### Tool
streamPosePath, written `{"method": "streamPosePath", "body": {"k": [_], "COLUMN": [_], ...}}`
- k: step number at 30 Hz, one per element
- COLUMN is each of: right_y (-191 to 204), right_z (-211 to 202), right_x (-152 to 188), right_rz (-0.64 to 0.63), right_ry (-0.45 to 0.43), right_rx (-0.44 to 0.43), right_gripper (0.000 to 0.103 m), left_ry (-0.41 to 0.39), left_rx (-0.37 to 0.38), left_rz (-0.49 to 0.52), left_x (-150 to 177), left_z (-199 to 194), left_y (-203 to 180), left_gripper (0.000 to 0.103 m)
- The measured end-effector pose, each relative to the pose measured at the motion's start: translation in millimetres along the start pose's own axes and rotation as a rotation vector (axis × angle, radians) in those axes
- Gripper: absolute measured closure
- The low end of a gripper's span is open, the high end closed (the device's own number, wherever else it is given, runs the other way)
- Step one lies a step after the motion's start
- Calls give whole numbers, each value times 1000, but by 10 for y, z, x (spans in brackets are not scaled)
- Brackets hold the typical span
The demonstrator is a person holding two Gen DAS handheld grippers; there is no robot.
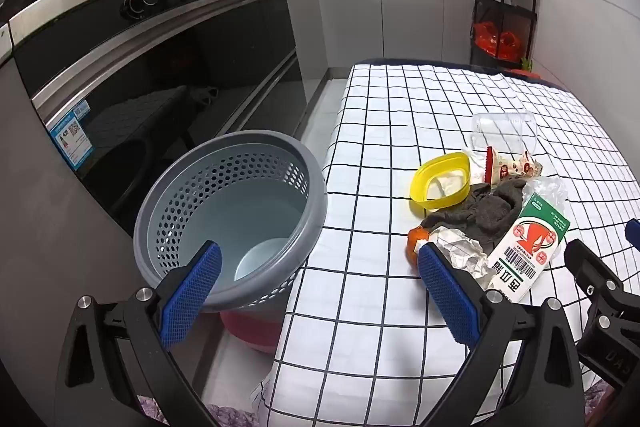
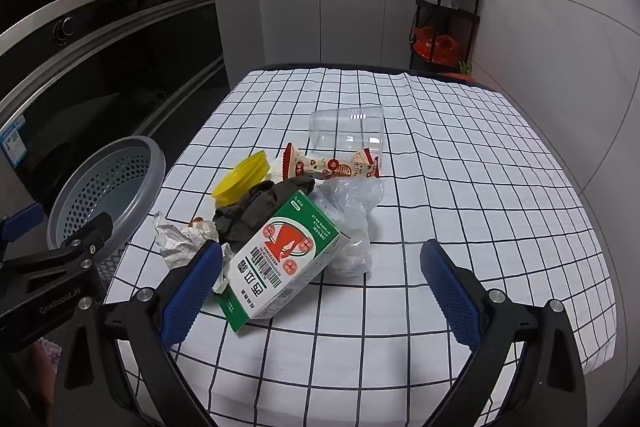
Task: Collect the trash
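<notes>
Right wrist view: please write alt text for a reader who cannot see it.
The open right gripper hovers over a pile of trash on a checked tablecloth, nearest a green and white carton. A grey perforated bin stands off the table's left edge.

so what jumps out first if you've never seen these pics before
Most striking is the heap of litter on the checked tablecloth: a green and white carton lying nearest the camera, a crumpled paper beside it, a yellow lid and a clear plastic cup on its side further back. Off the table's left edge stands a grey perforated bin. Both grippers, left and right, are wide open and hold nothing.
</notes>
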State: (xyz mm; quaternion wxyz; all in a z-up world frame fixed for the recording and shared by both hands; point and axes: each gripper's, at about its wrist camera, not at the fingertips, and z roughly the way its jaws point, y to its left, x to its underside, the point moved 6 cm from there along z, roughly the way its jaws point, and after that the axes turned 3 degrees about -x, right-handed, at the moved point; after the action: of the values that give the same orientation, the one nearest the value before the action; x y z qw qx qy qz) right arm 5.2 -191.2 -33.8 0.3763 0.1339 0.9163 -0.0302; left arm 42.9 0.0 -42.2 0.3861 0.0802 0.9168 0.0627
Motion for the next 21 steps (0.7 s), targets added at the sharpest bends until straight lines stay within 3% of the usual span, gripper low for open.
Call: {"method": "streamPosePath", "body": {"k": [21], "right_y": [-15], "right_z": [-27], "right_x": [-41], "right_rz": [5], "right_ry": [-6], "right_rx": [-7], "right_gripper": [8], "left_ry": [-10], "left_rx": [-5], "left_rz": [9], "left_x": [-48], "left_z": [-26], "left_y": [29], "left_gripper": [6]}}
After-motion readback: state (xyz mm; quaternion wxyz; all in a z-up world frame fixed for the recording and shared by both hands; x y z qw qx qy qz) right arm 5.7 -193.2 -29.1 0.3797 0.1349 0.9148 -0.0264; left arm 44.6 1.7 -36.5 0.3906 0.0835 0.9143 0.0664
